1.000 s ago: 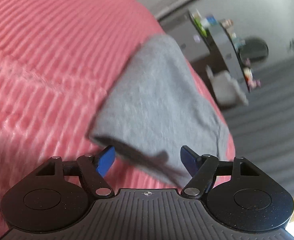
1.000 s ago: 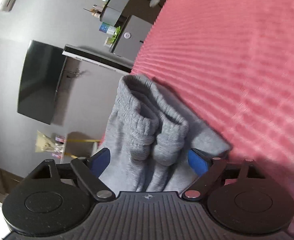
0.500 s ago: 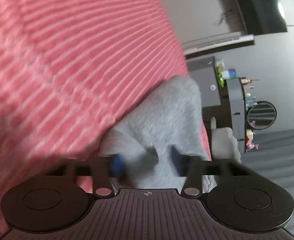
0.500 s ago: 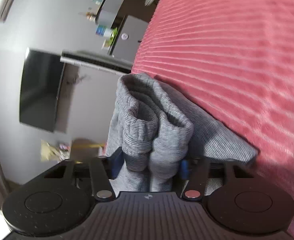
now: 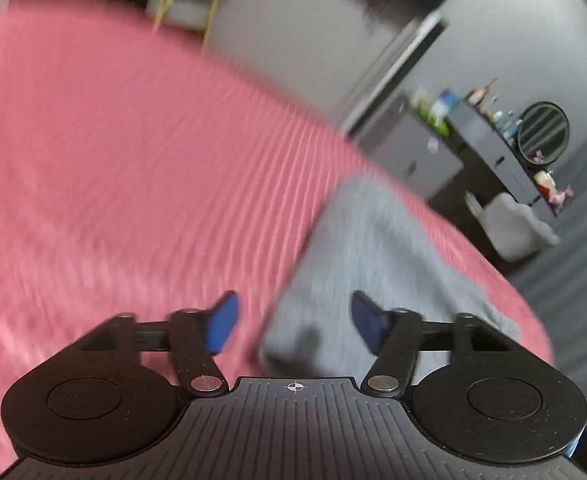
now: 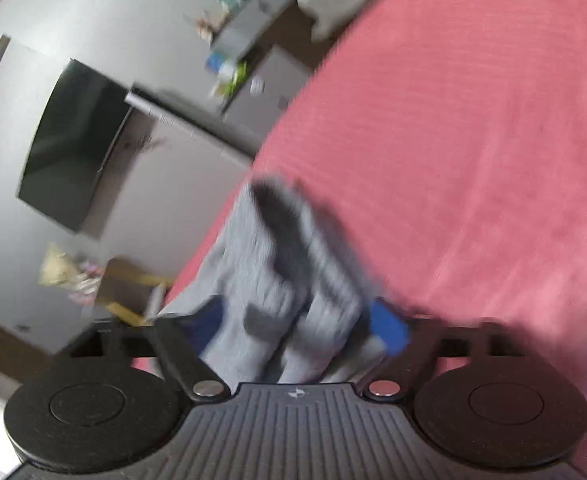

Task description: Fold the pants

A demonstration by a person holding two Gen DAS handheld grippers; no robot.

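The grey pants (image 5: 377, 248) lie folded in a small bundle near the edge of the pink ribbed bedspread (image 5: 133, 168). My left gripper (image 5: 293, 322) is open, with a corner of the bundle just between its blue fingertips. In the right wrist view the ribbed cuffs of the pants (image 6: 285, 276) sit between the fingers of my right gripper (image 6: 297, 326), which stand apart around the cloth. Both views are motion-blurred.
Past the edge of the bedspread (image 6: 473, 160) are a grey cabinet (image 5: 421, 148), a dark shelf with small items (image 5: 493, 132), a round mirror (image 5: 545, 128) and a wall TV (image 6: 73, 148).
Both grippers closed on the bundle half a second ago and have now opened again. The left view has swung to show more of the bed; the pants stay on the bedspread.
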